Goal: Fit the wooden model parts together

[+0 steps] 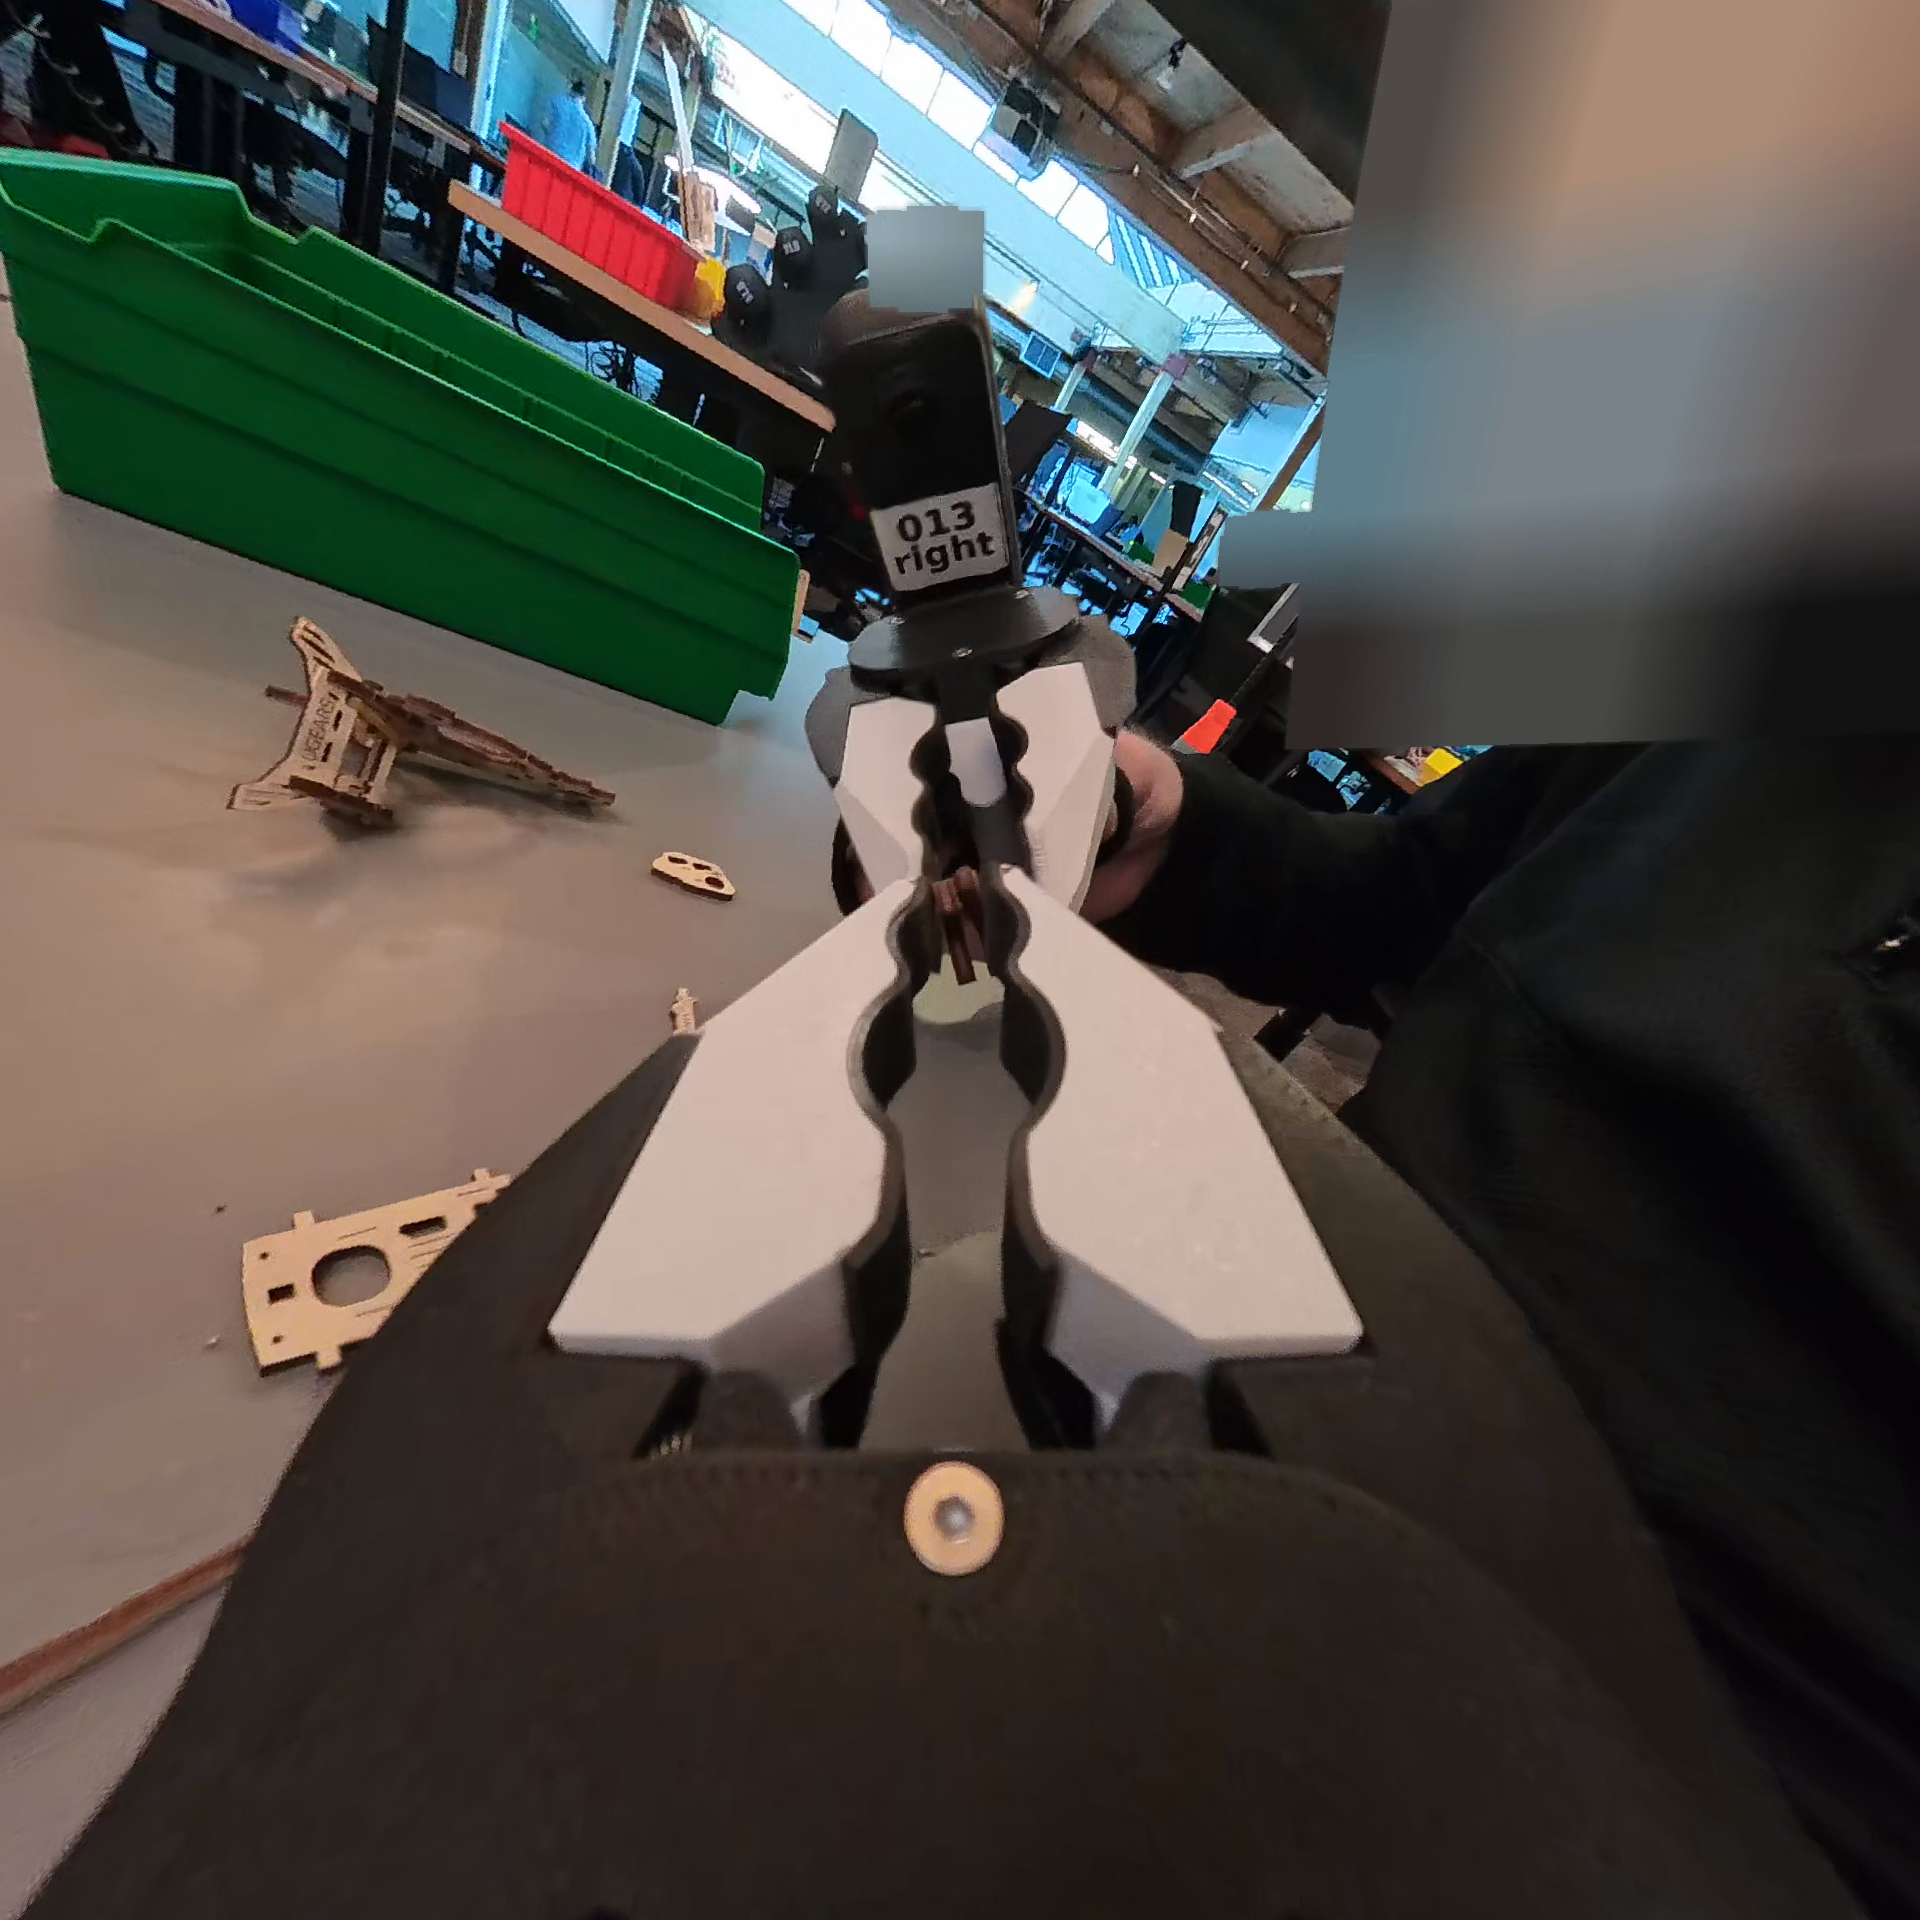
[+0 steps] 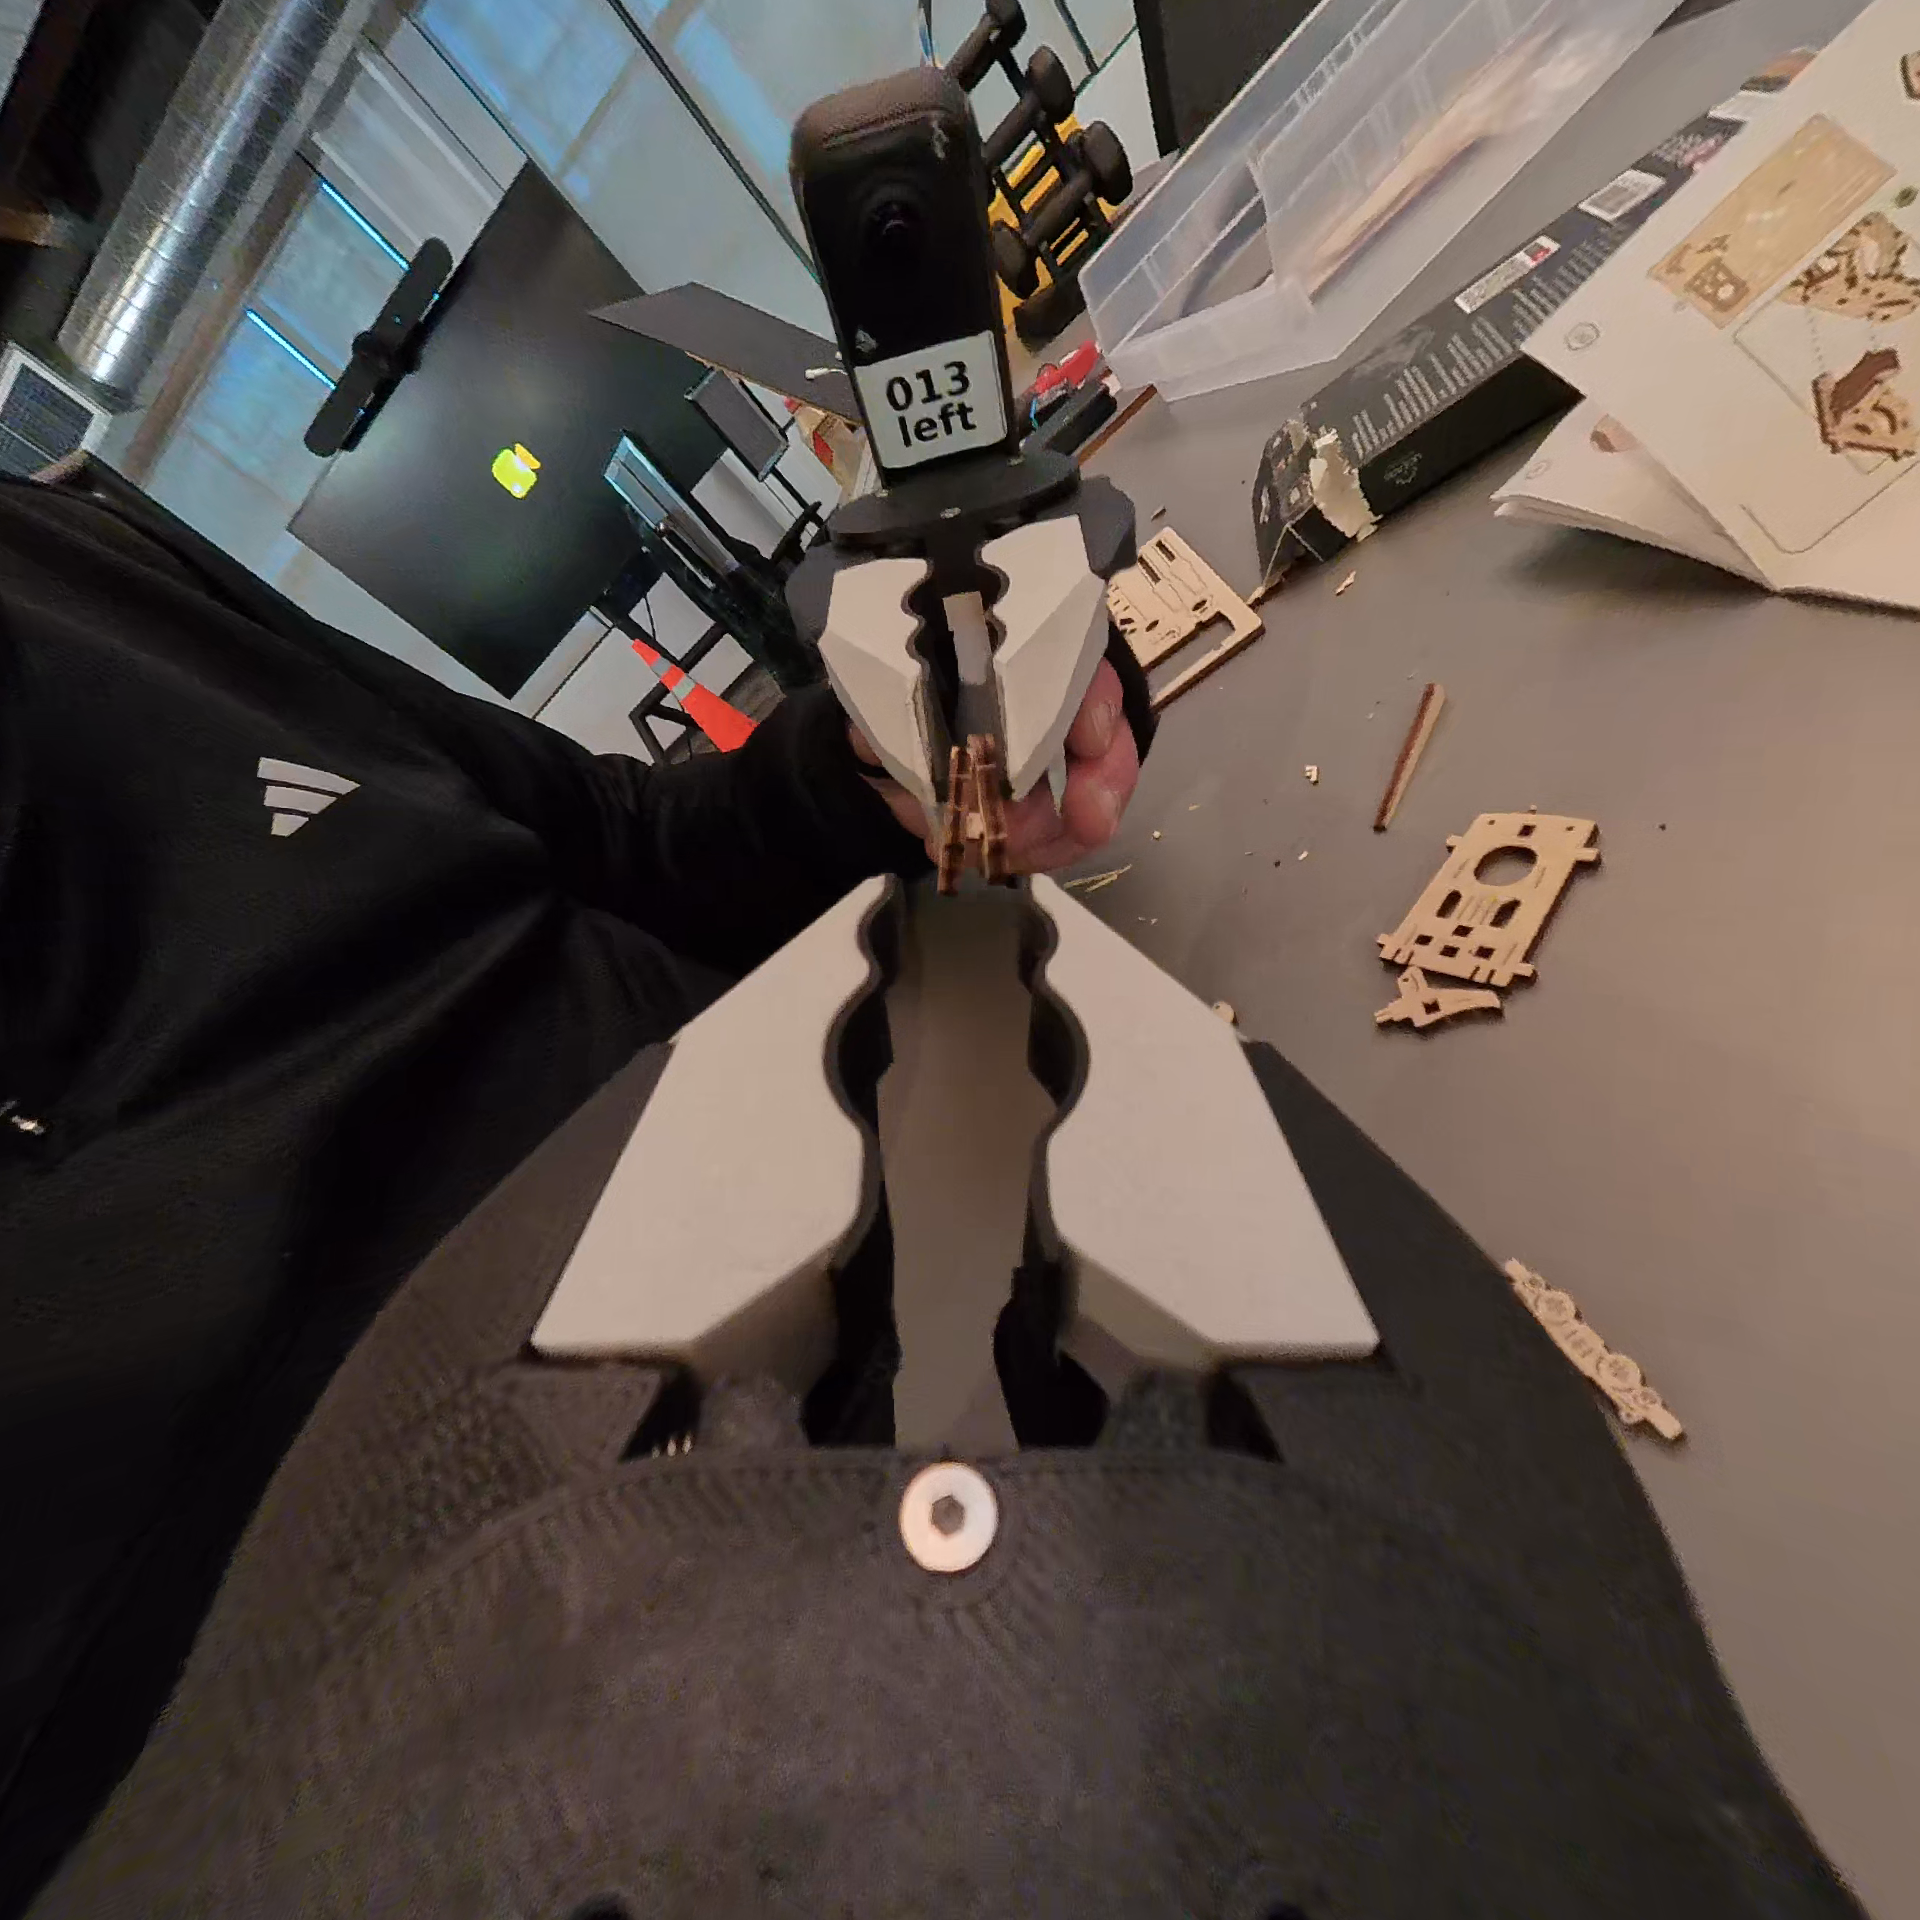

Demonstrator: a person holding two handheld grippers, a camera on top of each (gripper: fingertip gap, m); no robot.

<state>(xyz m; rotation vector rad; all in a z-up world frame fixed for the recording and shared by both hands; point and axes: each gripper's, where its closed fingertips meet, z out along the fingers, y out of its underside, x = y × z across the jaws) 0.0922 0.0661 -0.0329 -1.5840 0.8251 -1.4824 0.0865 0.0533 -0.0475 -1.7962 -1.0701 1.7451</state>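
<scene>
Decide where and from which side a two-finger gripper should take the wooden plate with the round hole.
Probably grip the wooden plate across its two long edges, coming straight down. It lies flat on the grey table, so only its thin edges give opposing faces; a small wooden piece crowds one end, so avoid that.

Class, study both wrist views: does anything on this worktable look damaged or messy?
Yes. The black box on the grey table has a ragged, torn-open end, and small wood splinters are scattered nearby.

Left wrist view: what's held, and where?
A small brown laser-cut wooden model piece, pinched between the left tool tips. The right tool meets its far end; whether it grips cannot be told.
</scene>
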